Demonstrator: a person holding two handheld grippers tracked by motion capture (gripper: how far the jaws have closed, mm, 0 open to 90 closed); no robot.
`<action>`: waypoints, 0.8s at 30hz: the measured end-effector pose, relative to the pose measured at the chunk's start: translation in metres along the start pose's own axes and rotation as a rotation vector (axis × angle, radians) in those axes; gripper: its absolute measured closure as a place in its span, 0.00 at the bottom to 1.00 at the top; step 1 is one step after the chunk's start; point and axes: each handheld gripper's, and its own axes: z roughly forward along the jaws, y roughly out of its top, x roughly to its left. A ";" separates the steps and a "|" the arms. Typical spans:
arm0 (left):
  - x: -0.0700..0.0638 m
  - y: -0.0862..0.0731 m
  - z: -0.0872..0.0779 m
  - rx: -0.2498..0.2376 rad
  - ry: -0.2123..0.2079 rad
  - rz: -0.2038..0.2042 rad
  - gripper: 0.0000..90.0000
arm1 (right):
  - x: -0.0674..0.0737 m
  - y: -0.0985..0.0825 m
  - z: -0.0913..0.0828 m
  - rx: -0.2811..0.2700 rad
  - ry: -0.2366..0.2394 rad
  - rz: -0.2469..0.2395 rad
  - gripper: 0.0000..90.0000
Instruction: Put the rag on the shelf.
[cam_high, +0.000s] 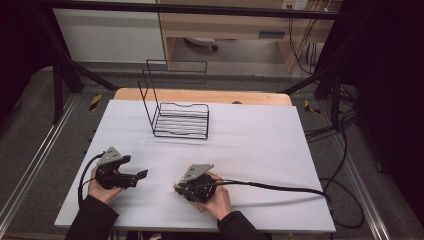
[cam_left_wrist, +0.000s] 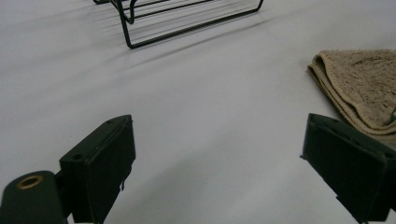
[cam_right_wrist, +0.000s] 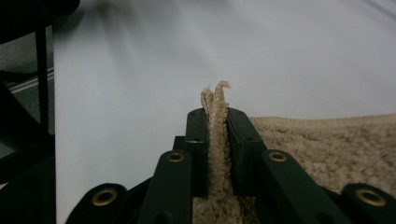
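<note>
Pinching the beige towel (cam_right_wrist: 217, 135) at lower centre, the right tool (cam_right_wrist: 215, 114) is gripping it; left tool (cam_left_wrist: 217, 154) is hanging open. Probably needs lifting toward the wire rack (cam_high: 180, 120) next.

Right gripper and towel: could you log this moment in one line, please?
right gripper shut on towel | left gripper open | wire rack empty

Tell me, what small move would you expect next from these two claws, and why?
Probably the left claw eases toward the towel to take its free edge. The right claw is shut on a fold of the towel, while the left claw's jaws stand wide open and empty beside it. The wire rack stands empty further back, perhaps the towel's destination.
</note>
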 end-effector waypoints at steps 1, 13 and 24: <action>-0.002 0.001 0.000 0.000 -0.004 -0.002 0.10 | -0.001 -0.001 0.000 0.008 0.011 0.011 0.83; -0.049 0.021 0.011 0.039 -0.080 -0.003 0.16 | -0.031 -0.006 -0.070 -0.098 -0.179 0.102 0.45; -0.092 0.018 0.055 0.210 -0.191 -0.010 0.45 | -0.057 -0.061 -0.084 -0.025 -0.268 0.294 0.52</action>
